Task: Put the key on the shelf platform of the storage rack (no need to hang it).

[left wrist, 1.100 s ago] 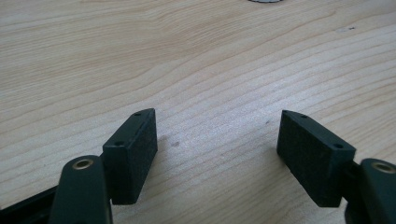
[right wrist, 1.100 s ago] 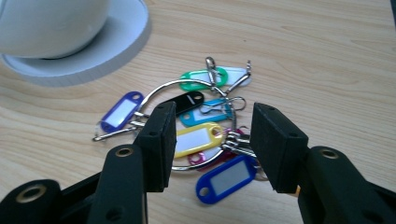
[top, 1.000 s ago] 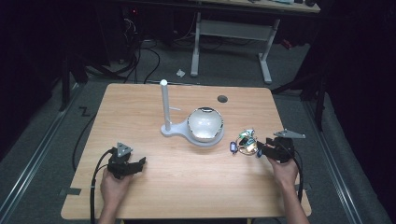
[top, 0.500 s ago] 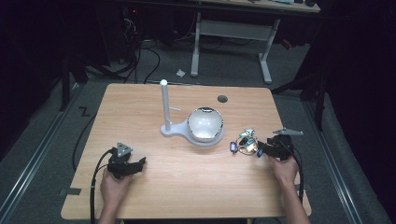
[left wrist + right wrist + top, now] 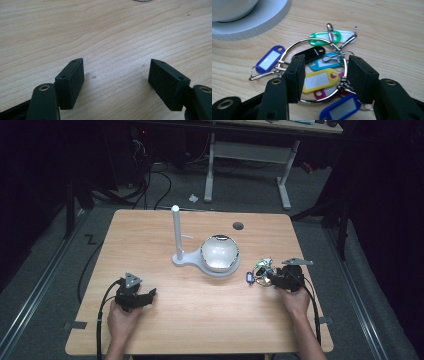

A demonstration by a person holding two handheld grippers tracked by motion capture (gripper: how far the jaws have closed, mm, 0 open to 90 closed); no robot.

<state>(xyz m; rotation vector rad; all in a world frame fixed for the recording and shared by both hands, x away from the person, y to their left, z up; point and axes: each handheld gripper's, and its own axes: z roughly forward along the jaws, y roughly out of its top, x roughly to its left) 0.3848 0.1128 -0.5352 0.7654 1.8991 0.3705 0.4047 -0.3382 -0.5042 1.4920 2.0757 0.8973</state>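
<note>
- Two grippers work over a pale wooden table (image 5: 165,330) with a fine, wavy grain; each has two black, blocky jaws with flat matte pads.
- One large ring of thin shiny wire, the key ring (image 5: 287,52), lies flat on the table near its right edge, just beside the white stand's round base (image 5: 262,20).
- Seven plastic key tags show on the ring in the right gripper view, all flat with rounded ends: two blue, one green, one black, one teal, one yellow (image 5: 320,80), one magenta. Most carry a pale paper window, and small metal clips link them to the wire.
- The right gripper (image 5: 324,72) sits low over this bunch, its jaws standing well apart, one on either side of the yellow tag, the near arc of the ring running between them. The pads press on nothing; whether their tips touch the tags I cannot tell.
- The left gripper (image 5: 116,75) rests near the table's front left, jaws wide apart with only bare wood between them.
- One white stand (image 5: 178,235) has a slim upright post, and a glossy rounded bowl (image 5: 220,252) sits on its base.
</note>
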